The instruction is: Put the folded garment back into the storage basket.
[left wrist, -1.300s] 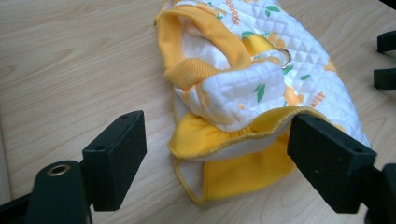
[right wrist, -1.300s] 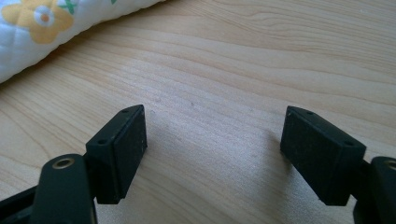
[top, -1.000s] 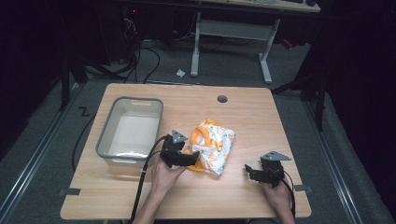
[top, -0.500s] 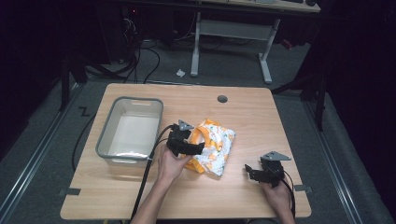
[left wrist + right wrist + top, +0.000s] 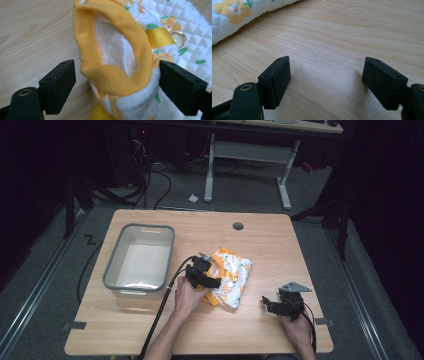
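Item: quilted garment (image 5: 230, 276), white with yellow and orange flower print, yellow ribbed cuff (image 5: 112, 75), a yellow ribbon loop with a metal ring (image 5: 180, 40) beside the cuff. It lay crumpled near the middle of the bench (image 5: 260, 240), just right of the grey plastic bin (image 5: 140, 260). Its long axis ran from the near left to the far right of the bench.

Left gripper (image 5: 204, 275): held at the garment's left edge, pointing right into the cloth. In the left gripper view the jaws stood wide apart, with the open cuff bulging up between them. The right jaw lay against or very close to the cloth; the left jaw stood clear of it over bare wood. Nothing was pinched yet.

Right gripper (image 5: 280, 305): rested near the right front of the bench, well apart from the garment, grey plate on top. In the right gripper view (image 5: 325, 75) its jaws were spread with bare wood between them, and the garment's hem (image 5: 234, 17) showed at the far left corner. It held nothing.

Bin: empty, just left of the left gripper.

Judgement: the left hand was much the nearer and seemed to be lining up a pinch on the cuff. The cuff already sat inside the gap, so closing would likely take it. The ribbed fold looked soft and thick, and it could slip out unless it sat deep in the jaws. The bin to the left appeared the likely place for the garment.
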### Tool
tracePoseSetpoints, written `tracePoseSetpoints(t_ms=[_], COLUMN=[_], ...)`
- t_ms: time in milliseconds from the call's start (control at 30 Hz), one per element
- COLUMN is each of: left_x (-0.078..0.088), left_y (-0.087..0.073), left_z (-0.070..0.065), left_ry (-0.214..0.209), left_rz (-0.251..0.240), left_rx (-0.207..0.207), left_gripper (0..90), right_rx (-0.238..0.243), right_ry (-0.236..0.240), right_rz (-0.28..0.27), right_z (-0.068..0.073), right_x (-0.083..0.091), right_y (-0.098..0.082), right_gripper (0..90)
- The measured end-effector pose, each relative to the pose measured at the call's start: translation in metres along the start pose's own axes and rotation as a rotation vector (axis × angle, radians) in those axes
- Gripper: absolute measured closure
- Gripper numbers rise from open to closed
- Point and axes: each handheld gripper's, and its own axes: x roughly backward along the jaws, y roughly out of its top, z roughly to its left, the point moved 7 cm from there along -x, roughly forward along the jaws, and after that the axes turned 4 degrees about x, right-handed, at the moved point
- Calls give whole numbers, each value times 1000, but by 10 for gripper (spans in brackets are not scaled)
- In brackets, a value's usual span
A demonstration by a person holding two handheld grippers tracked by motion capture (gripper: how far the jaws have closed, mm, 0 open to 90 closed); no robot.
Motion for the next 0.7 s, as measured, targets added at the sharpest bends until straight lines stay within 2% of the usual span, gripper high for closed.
tracePoseSetpoints(t_ms=[67, 167, 367, 533, 700], left_x=[-2, -4, -10, -8, -7], left_y=[-2, -6, -11, -12, -12], left_z=[1, 2, 3, -5, -10], left_ry=[11, 4, -7, -26, -64], left_rz=[1, 2, 8, 2, -1], left_rx=[-7, 14, 17, -10, -8], left_gripper=[171, 193, 243, 409, 608], right_rx=[0, 0, 0, 0, 0], right_ry=[0, 0, 0, 0, 0], right_rz=[0, 0, 0, 0, 0], right_z=[0, 0, 0, 0, 0], right_x=[0, 0, 0, 0, 0], right_y=[0, 0, 0, 0, 0], right_gripper=[231, 231, 231, 231, 231])
